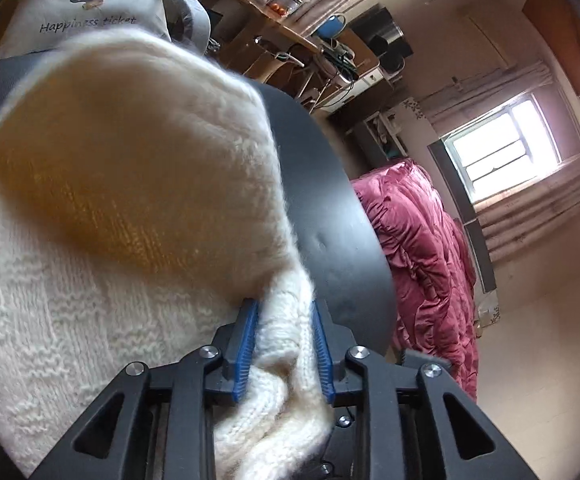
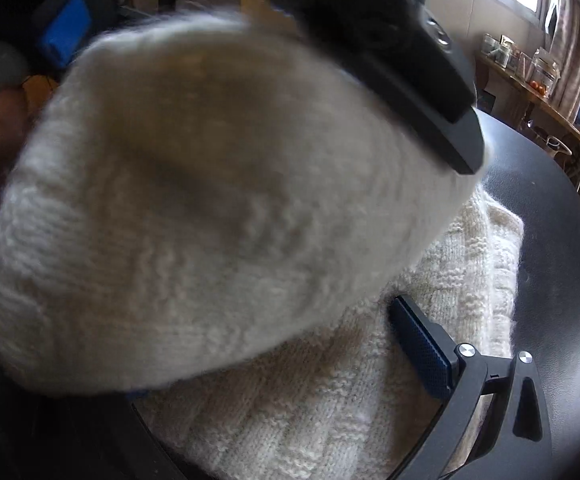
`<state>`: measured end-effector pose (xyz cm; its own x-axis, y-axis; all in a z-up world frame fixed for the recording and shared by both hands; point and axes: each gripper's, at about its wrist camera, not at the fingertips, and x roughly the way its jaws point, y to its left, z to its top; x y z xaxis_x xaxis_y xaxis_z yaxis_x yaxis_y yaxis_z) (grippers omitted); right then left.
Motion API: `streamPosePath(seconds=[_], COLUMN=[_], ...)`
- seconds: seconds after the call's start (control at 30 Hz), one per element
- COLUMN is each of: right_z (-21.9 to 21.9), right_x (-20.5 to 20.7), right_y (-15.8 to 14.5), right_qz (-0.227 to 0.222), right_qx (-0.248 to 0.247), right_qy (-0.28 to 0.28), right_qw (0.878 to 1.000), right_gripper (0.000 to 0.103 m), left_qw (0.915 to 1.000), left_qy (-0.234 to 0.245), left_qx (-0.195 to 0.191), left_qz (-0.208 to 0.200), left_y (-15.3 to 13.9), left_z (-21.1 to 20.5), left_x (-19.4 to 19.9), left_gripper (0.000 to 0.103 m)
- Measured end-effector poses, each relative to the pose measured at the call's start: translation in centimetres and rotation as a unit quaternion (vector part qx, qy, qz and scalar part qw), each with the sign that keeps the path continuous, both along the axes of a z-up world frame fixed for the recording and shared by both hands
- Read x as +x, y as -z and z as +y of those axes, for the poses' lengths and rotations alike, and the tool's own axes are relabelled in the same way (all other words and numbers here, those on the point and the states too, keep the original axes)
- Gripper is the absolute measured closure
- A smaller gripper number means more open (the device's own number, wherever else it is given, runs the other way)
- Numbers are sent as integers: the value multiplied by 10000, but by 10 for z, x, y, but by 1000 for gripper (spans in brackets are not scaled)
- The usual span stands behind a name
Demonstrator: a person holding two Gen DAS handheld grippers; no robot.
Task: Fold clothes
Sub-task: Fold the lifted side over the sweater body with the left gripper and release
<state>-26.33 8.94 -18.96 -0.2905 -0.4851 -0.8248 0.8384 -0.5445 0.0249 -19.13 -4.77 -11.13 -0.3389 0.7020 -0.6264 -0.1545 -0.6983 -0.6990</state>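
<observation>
The cream knitted sweater [image 1: 90, 300] lies spread over the round black desk [image 1: 341, 240], with one part of it lifted and arched over the rest. It looks thick, soft and fluffy, light for its bulk, and it will sag and stretch rather than hold a crease, so the firmer ribbed edge is the sensible place to take hold. That is where the left gripper [image 1: 284, 344] has it: a bunched ribbed hem sits between its blue pads, jaws narrow, and seemingly pressing on the wool, though the grip may be loosening. In the right wrist view the right gripper [image 2: 274, 354] hovers over the sweater's flat part; only one blue pad shows, the other hidden under the raised fold, yet the jaws seem wide with nothing clamped. Beyond the desk are a deer-print cushion [image 1: 86, 8] and a crimson quilt [image 1: 421, 240].
</observation>
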Motion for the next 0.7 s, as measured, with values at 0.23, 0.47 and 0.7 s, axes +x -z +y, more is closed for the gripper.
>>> streamPosePath(seconds=[0.23, 0.47, 0.7], right_z=[20, 57, 90], right_x=[3, 0, 2], right_y=[-15, -20, -33], right_qz=[-2, -135, 382], right_qx=[-5, -146, -211], right_qy=[43, 298, 848], right_qw=[10000, 9994, 9954], right_gripper=[0, 0, 0], left_qw=[9967, 9897, 9841], left_qy=[-577, -1176, -1307], left_qx=[192, -542, -841], left_qz=[530, 616, 855], left_y=[-42, -20, 2], left_z=[-52, -95, -90], left_x=[19, 72, 121], left_gripper=[75, 75, 75])
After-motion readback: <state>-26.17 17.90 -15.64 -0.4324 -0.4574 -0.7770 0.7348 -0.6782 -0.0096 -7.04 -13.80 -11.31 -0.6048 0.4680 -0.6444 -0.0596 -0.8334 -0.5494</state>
